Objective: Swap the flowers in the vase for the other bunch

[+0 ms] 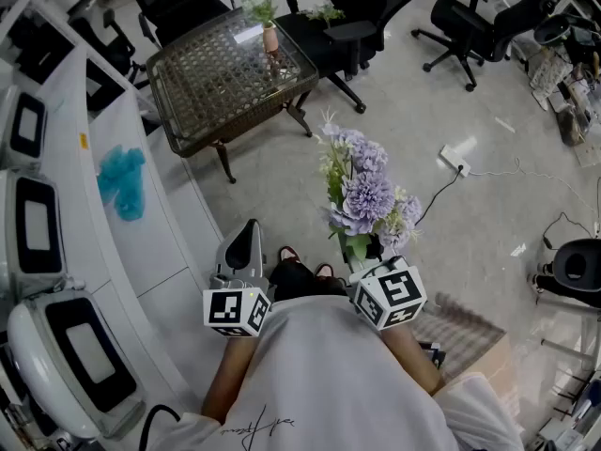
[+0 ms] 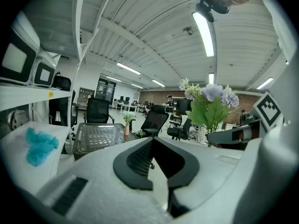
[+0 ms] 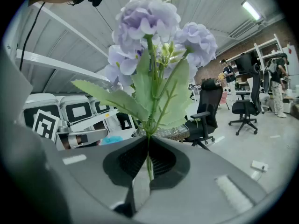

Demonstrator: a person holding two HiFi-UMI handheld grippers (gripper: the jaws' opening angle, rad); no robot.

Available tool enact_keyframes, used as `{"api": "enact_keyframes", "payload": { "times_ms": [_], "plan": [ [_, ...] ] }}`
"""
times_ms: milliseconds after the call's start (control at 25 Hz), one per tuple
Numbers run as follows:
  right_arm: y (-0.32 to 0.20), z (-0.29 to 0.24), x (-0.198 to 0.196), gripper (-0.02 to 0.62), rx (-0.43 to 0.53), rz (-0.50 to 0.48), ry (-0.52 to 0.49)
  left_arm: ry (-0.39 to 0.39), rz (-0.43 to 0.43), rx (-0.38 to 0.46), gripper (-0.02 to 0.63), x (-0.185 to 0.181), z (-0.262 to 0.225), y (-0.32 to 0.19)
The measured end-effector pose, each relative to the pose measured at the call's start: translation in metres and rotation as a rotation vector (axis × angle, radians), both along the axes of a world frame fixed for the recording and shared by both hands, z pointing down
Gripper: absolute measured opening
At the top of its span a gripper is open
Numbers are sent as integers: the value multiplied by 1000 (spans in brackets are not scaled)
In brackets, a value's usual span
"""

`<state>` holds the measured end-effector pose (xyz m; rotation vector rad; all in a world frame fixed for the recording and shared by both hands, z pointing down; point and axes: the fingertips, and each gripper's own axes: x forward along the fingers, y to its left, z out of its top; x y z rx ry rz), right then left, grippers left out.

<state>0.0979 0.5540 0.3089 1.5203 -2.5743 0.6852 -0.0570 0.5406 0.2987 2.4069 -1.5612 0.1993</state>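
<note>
- Left gripper (image 1: 248, 241): jaws pressed fully together with nothing between them. The left gripper view (image 2: 152, 143) shows the two dark pads meeting at their tips. It is held low in front of the person and tilted slightly down.
- Right gripper (image 1: 364, 252): jaws closed on the thin green stem of the purple bunch (image 1: 366, 195). In the right gripper view (image 3: 147, 141) the stem runs straight up out of the seam between the pads.
- The purple bunch stands upright above the right gripper, with pale lilac heads (image 3: 154, 27) on top and broad green leaves (image 3: 140, 101) below. It is carried over open floor, well apart from the vase.
- From the left gripper view the same bunch (image 2: 212, 101) shows off to the right.
- The vase (image 1: 270, 38) is small and pinkish. It stands upright on the table (image 1: 211, 87), near the far right edge, with a few pale flowers and green sprigs (image 1: 261, 9) in it. It also shows in the left gripper view (image 2: 126, 129).
- The table has a dark frame with a woven top and curved legs, and stands ahead of the person.
- Black office chairs (image 1: 362, 12) stand just behind the table, with others (image 1: 470, 26) further right.
- A long white counter (image 1: 150, 224) runs along the left, with a crumpled blue cloth (image 1: 122, 181) lying on it. White machines with dark windows (image 1: 38, 228) line its outer side.
- A white power strip (image 1: 454, 161) lies on the floor with its cable trailing.
- The person wears a white top (image 1: 319, 383), and their shoe tips (image 1: 286, 254) show between the grippers.
</note>
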Motion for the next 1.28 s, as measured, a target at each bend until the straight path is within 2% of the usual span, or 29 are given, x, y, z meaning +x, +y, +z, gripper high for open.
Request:
{"api": "enact_keyframes", "payload": {
  "times_ms": [560,760,1280],
  "plan": [
    [38,4,21,18,14,25,-42,-18,22,11,-3,20,-6,32],
    [33,1,32,21,20,32,-54,-7,29,19,-3,31,-6,26],
    [-7,0,22,23,12,39,-33,-9,16,24,-3,24,-8,-11]
  ]
}}
